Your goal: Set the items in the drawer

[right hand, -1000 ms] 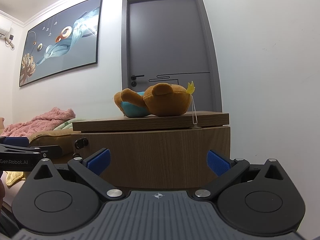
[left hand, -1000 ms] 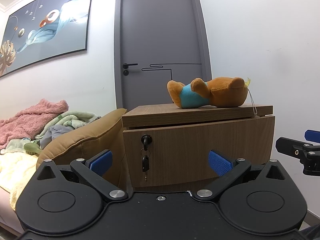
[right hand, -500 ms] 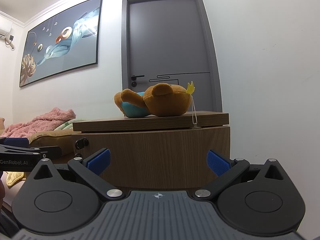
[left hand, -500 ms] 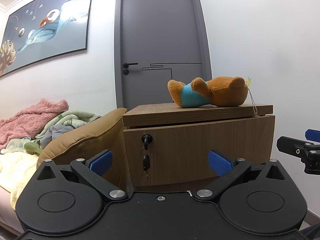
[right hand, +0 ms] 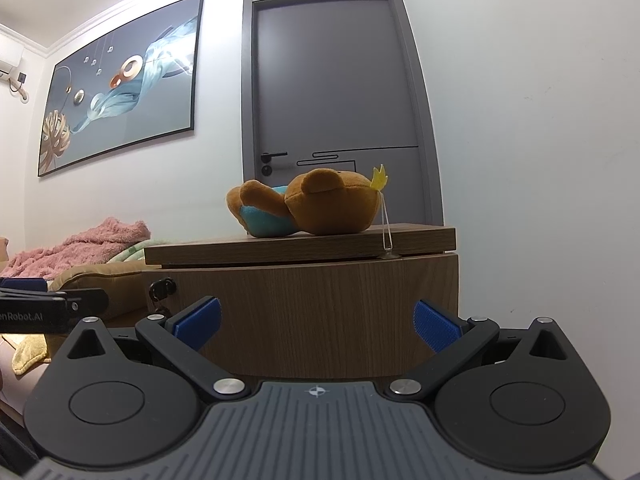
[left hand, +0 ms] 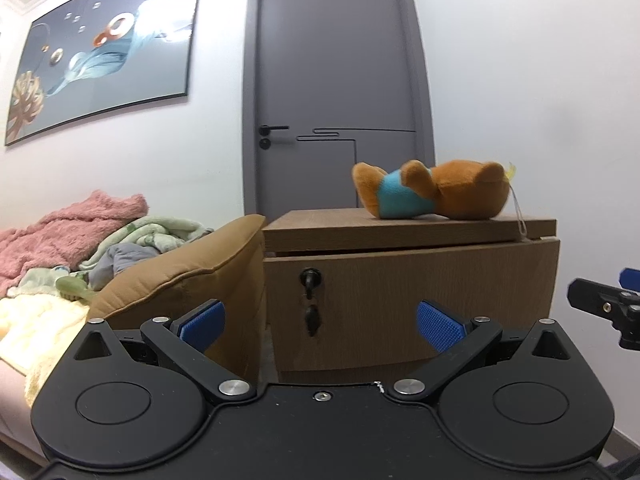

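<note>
Plush bear above — beyond left gripper

Grey door, wall painting, pink blanket

Ahead of us: white walls, closed grey door, framed abstract picture upper left, blanket-heaped tan sofa lower left.
</note>
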